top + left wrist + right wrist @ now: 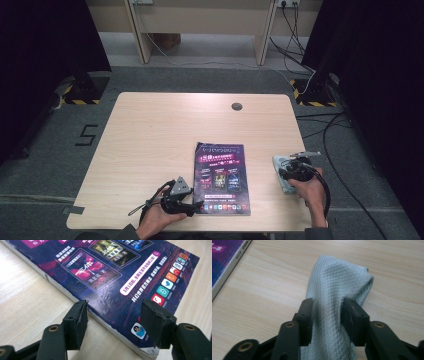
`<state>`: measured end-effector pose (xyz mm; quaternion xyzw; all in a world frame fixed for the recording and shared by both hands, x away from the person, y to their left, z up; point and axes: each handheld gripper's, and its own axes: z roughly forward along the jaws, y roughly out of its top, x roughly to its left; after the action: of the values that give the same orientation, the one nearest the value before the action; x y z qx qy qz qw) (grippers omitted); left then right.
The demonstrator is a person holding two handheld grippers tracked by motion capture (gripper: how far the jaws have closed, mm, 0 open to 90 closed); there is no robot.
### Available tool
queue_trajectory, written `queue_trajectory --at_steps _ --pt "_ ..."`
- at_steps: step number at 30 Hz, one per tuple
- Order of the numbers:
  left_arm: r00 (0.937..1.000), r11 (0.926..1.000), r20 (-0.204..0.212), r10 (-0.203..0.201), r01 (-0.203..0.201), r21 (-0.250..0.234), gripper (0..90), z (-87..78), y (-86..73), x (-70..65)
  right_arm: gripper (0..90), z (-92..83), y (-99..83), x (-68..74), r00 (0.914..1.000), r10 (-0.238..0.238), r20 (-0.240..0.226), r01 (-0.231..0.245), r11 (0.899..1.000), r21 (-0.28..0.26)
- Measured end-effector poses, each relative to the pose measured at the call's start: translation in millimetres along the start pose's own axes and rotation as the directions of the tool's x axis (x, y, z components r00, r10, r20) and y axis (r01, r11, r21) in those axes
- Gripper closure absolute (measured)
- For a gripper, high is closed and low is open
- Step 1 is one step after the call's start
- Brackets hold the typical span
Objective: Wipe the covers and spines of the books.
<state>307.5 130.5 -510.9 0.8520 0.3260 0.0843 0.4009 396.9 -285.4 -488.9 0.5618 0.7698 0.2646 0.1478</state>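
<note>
Purple glossy-covered book (221, 178) lies flat near the table's (150, 135) front edge. Left gripper (113, 315) sits low at the book's near-left corner, jaws apart, straddling its edge. Right gripper (327, 312), right of the book, pinches a pale grey-green waffle-weave cloth (338, 290), hand angled down.

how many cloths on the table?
1. The grey cloth lies near the table's right edge, right of the magazine, with the right gripper pinching it. None others visible.

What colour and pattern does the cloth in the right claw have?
Pale grey-green cloth with a fine diamond weave; the right gripper view shows it best.
</note>
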Motion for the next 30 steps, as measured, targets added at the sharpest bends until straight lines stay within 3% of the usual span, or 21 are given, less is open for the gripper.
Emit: queue_trajectory --at_steps 4,8,10,12,15,18,23,27,29,30 --pt "0.9999 0.9999 0.007 0.009 -0.009 0.004 38.3 -3.4 -3.6 -6.8 75.3 -1.0 -1.1 -1.5 0.9995 0.009 -0.031 -0.009 1.0 -0.008" --pt "0.9998 1.0 0.019 0.004 -0.004 0.009 38.1 -3.7 -3.5 -6.1 77.4 -2.8 1.0 1.1 0.9995 -0.008 -0.031 0.007 0.999 -0.035" --pt "0.9998 1.0 0.022 0.005 -0.005 0.008 37.4 -3.5 -3.2 -5.3 77.5 -6.5 6.0 6.6 0.9985 -0.016 -0.052 0.012 0.997 -0.076" --pt "0.9997 0.9999 0.022 0.0 0.0 0.011 34.5 -3.0 -2.2 -3.5 77.5 -11.1 13.1 17.9 0.9962 -0.041 -0.077 0.032 0.993 -0.116" --pt "0.9997 0.9999 0.019 -0.012 0.012 0.001 30.7 -3.3 -0.4 -0.4 77.6 -14.5 27.0 42.5 0.986 -0.096 -0.136 0.074 0.984 -0.162" --pt "0.9996 0.9998 0.023 -0.017 0.017 -0.013 29.3 -3.2 1.7 2.8 77.5 -11.1 41.9 71.8 0.9687 -0.169 -0.182 0.134 0.973 -0.188" --pt "0.9995 0.9996 0.012 -0.029 0.029 0.005 27.1 0.5 1.1 8.3 77.3 5.1 64.0 116.4 0.9326 -0.285 -0.221 0.248 0.952 -0.182" --pt "0.9998 0.9998 0.008 -0.017 0.017 0.01 25.6 0.8 1.4 8.1 75.3 33.9 69.6 131.7 0.9274 -0.313 -0.204 0.293 0.948 -0.124" --pt "0.9998 0.9998 0.01 -0.016 0.015 0.011 25.5 1.0 1.7 8.3 69.9 48.8 67.2 134.3 0.9341 -0.314 -0.17 0.306 0.949 -0.073" --pt "0.9998 0.9998 0.01 -0.019 0.019 0.011 25.4 1.2 1.7 8.6 66.3 54.1 66.1 133.5 0.9332 -0.323 -0.157 0.318 0.946 -0.058"
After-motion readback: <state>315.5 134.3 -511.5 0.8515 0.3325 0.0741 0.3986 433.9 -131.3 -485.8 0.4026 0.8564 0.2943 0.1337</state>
